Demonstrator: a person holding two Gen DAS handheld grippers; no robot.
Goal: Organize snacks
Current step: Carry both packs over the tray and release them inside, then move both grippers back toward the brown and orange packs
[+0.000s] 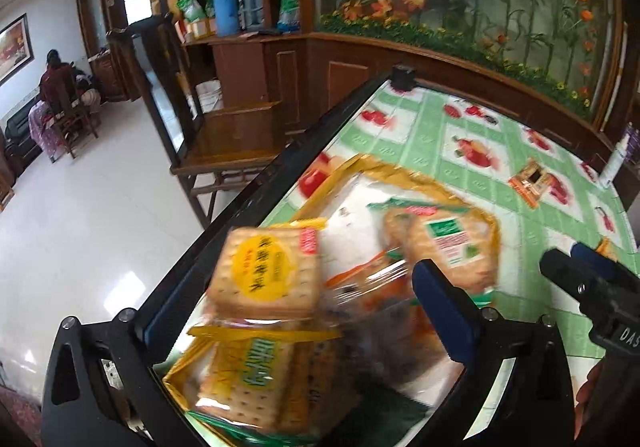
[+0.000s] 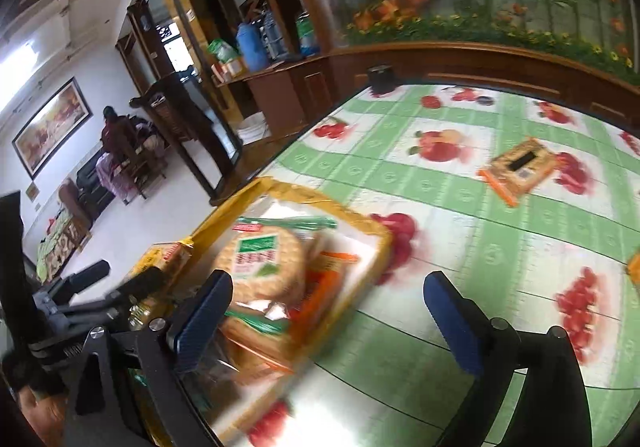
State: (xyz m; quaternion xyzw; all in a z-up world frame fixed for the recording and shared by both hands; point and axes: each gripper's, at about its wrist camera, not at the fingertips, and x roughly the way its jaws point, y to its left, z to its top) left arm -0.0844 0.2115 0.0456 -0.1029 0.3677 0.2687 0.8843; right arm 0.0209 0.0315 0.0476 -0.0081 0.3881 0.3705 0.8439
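Hovered wide-jawed over crackers [image 1: 266, 273] heaped in the tray [image 1: 394, 171]: left gripper [image 1: 300, 287], likely choosing. Poised alongside, right gripper [image 2: 326, 321], wide and empty. Left out on the table [image 2: 500, 255], one packet [image 2: 518, 169].

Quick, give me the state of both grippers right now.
Left gripper: open, jaws wide on either side of the cracker packs in the yellow-rimmed box, not closed on any.
Right gripper: open, holding nothing.

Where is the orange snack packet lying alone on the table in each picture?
Left wrist: orange packet, right of centre, beyond the yellow tray.
Right wrist: orange packet, upper right, also beyond the tray.
Shared landmark: black block at the table's far corner.
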